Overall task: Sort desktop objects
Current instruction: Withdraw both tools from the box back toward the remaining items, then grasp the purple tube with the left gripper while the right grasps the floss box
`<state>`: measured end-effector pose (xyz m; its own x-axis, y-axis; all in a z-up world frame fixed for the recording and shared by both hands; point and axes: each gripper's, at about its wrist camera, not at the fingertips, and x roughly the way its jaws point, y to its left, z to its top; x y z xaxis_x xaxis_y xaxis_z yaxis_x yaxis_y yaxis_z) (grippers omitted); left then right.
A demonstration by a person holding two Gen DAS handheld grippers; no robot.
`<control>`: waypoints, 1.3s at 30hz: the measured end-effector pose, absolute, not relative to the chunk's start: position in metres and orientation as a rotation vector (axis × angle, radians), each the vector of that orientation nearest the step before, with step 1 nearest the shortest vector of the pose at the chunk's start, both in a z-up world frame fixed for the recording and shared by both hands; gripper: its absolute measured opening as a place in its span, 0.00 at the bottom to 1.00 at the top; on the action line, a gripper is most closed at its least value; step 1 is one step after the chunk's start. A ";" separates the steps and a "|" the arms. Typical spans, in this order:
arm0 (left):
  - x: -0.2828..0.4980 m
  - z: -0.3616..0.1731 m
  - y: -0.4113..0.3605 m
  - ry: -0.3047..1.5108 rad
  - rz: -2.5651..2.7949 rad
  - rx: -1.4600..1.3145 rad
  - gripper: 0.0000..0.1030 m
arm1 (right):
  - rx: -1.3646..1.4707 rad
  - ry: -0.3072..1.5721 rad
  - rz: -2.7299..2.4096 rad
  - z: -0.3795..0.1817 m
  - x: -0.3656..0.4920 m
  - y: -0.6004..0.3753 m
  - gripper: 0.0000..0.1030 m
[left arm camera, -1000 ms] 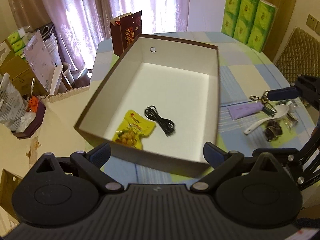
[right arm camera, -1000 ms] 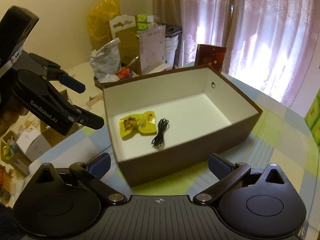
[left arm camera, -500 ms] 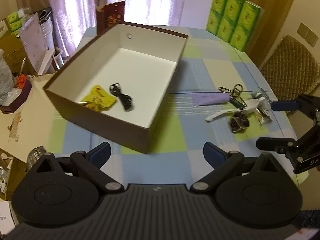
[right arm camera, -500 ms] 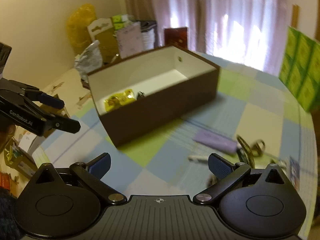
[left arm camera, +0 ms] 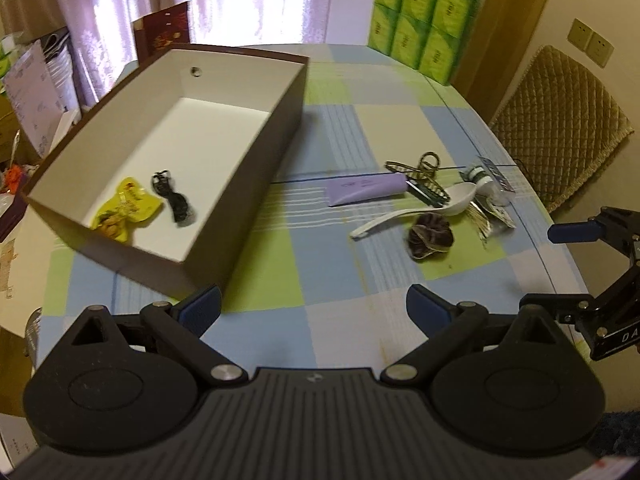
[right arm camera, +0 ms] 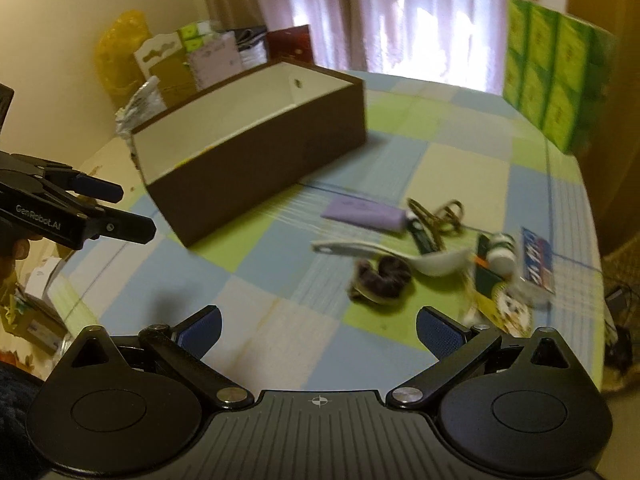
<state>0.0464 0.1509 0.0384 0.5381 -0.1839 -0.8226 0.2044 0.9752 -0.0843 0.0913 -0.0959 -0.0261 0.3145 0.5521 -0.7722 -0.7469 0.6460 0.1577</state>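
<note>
A brown box (left arm camera: 256,160) (right arm camera: 280,136) with a white inside holds a yellow snack packet (left arm camera: 126,208) and a black cable (left arm camera: 174,198). To its right on the checked cloth lie a purple tube (left arm camera: 366,189) (right arm camera: 364,214), a white spoon (left arm camera: 416,210) (right arm camera: 394,254), a dark scrunchie (left arm camera: 430,236) (right arm camera: 380,276), a hair claw (left arm camera: 424,180) (right arm camera: 434,216), a small bottle (right arm camera: 502,252) and packets (right arm camera: 538,264). My left gripper (left arm camera: 312,306) is open over the table's near edge. My right gripper (right arm camera: 318,326) is open, short of the scrunchie, holding nothing.
Green tissue packs (left arm camera: 424,16) (right arm camera: 556,68) stand at the table's far right. A quilted chair (left arm camera: 560,120) is beside the table. A red carton (left arm camera: 162,30) and cluttered boxes (right arm camera: 188,60) lie beyond the brown box.
Both grippers have swung right, away from the box and toward the loose items. The box now sits at the left of each view. Both stay open.
</note>
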 end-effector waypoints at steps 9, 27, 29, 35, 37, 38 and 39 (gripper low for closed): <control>0.063 0.026 0.112 0.966 -0.280 0.065 0.94 | -0.203 0.937 0.770 -0.032 0.112 -0.136 0.98; 0.139 -0.008 0.064 0.929 -0.347 0.218 0.88 | -0.077 0.992 0.499 -0.069 0.199 -0.197 0.97; 0.151 -0.014 0.060 0.936 -0.355 0.252 0.85 | -0.079 0.989 0.486 -0.072 0.208 -0.198 0.97; 0.186 -0.035 0.042 0.934 -0.446 0.389 0.75 | -0.063 0.998 0.458 -0.079 0.228 -0.203 0.97; 0.199 -0.045 0.035 0.942 -0.488 0.434 0.71 | -0.067 1.001 0.454 -0.082 0.233 -0.205 0.97; 0.204 -0.049 0.033 0.947 -0.504 0.448 0.70 | -0.067 1.003 0.450 -0.084 0.235 -0.206 0.97; 0.210 -0.054 0.029 0.955 -0.525 0.466 0.67 | -0.066 1.006 0.446 -0.085 0.237 -0.207 0.97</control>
